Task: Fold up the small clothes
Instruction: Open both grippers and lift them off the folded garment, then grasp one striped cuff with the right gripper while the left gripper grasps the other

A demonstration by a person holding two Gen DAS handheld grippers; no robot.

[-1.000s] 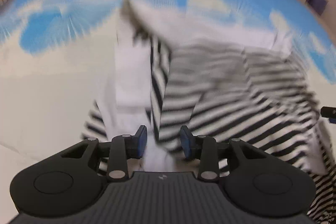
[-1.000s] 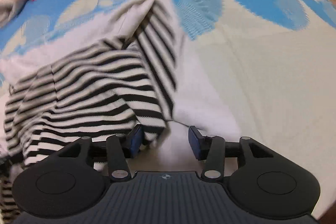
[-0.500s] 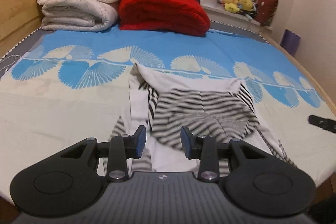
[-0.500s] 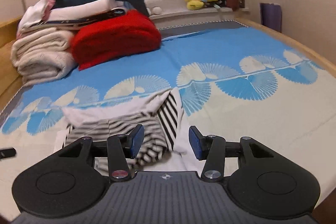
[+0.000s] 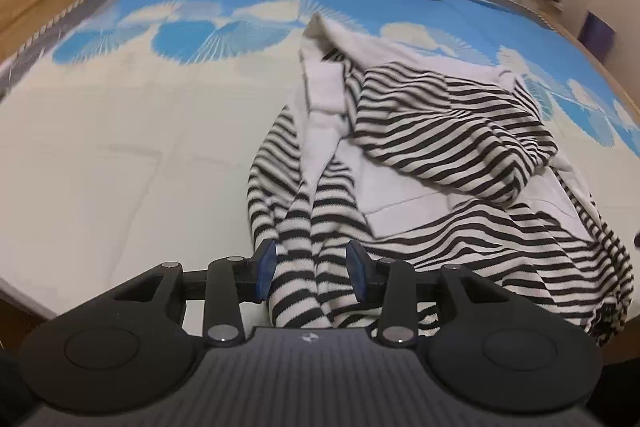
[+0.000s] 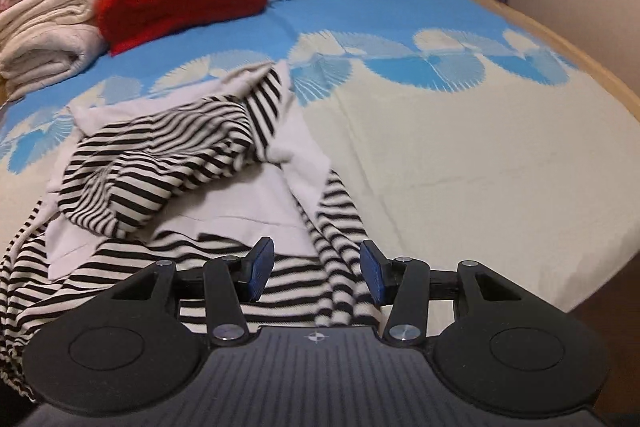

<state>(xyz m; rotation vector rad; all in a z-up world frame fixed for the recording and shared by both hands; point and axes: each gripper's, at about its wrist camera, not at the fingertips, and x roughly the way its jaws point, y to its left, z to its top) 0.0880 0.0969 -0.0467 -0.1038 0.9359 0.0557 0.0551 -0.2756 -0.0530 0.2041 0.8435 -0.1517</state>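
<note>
Striped garment crumpled on bed; both grippers over its near edge.
Left wrist: left gripper [image 5: 310, 273] parted, pads clear of the striped garment [image 5: 440, 131] at 1 o'clock; right wrist: right gripper [image 6: 316, 275] likewise parted, garment [image 6: 168, 155] spreading toward 10 o'clock on bedspread [image 6: 460, 155].

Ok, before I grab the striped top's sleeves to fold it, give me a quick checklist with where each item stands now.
1. Left gripper jaws apart around left sleeve: ok.
2. Right gripper jaws apart, right sleeve between them: ok.
3. Pads pressing on fabric: cannot tell.
4. Striped top lying flat: not ok, bunched.
5. Bare bedspread beside the top for folding: ok.
</note>
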